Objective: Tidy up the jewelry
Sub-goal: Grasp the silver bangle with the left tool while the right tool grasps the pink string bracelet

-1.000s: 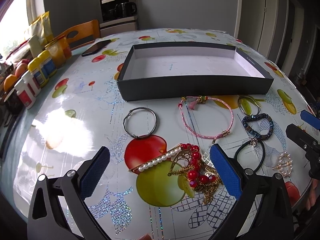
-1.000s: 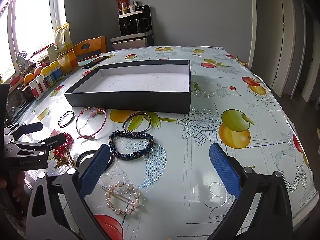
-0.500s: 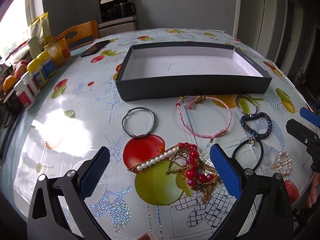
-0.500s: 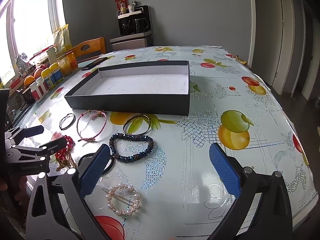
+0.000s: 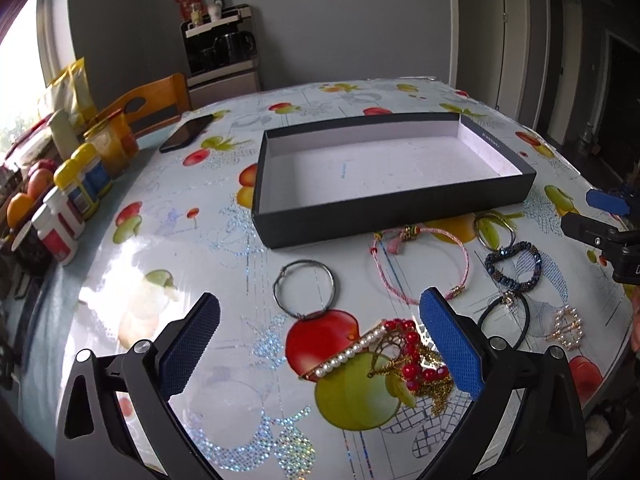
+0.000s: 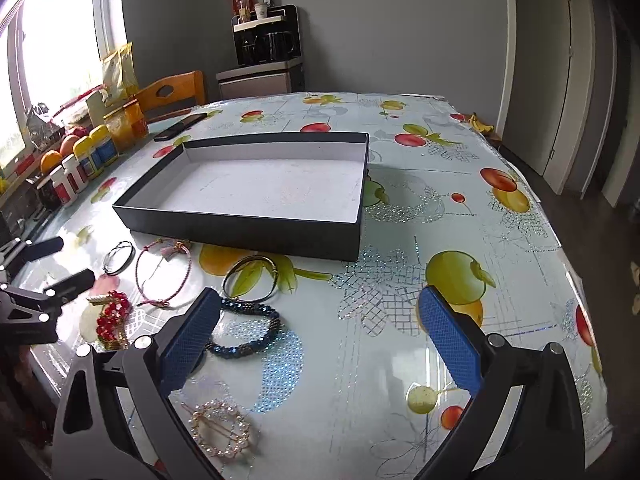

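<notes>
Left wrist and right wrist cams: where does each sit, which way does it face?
Left wrist: on the left tool, over the table's near-left, facing the black box; own open fingers, plus the right tool at right.
Right wrist: on the right tool, over the near-right, facing the black box; own open fingers, left tool at left.
Shared: box, pink bracelet, dark beaded bracelet.

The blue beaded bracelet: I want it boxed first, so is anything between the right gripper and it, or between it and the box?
Nothing visible blocks the right gripper, which is open, from the blue beaded bracelet beside its left finger. Toward the black box, the gold bangle lies on the table in between, low enough to lift over.
</notes>
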The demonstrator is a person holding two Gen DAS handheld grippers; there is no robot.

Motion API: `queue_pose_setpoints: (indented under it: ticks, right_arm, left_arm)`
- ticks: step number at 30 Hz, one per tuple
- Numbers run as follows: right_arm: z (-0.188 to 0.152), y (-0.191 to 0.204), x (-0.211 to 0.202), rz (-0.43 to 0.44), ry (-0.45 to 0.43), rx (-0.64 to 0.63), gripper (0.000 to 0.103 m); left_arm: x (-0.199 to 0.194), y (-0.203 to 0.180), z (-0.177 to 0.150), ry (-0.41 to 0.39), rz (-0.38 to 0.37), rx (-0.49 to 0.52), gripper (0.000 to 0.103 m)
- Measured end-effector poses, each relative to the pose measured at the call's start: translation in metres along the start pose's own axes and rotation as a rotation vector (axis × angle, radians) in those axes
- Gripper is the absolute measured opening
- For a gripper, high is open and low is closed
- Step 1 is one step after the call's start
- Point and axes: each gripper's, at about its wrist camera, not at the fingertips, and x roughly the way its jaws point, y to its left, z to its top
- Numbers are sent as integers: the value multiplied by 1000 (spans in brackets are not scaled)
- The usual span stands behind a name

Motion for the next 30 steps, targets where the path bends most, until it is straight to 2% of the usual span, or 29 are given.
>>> queue_pose_setpoints:
  ticks: [2,6,12,16,17,20,26,30]
  right_arm:
    - [3,2,4,16,13,-31,98]
    - [10,2,3,76,13,-45,98]
    - [24,5,4,197,39,8,98]
    - [31,27,9,228,39,-40,97]
    - [31,33,12,227,42,-54,96]
    - [34,49,21,221,64,-90,79]
    - [30,75,42,246,127,-143,48]
    - [30,84,51,243,140,-168,41]
  left_arm:
    - [4,2,3,19,-2,27,101]
    - [14,11,8,58,-70,26,101]
    - [29,33,11,84,-56,14,99]
    - [38,39,9,109,-71,2,98]
    - [40,40,9,114,-77,0,97]
    - [42,38,6,115,-112,2,96]
    - [49,26,3,134,-140,55,81]
    - [54,24,2,146,-146,62,72]
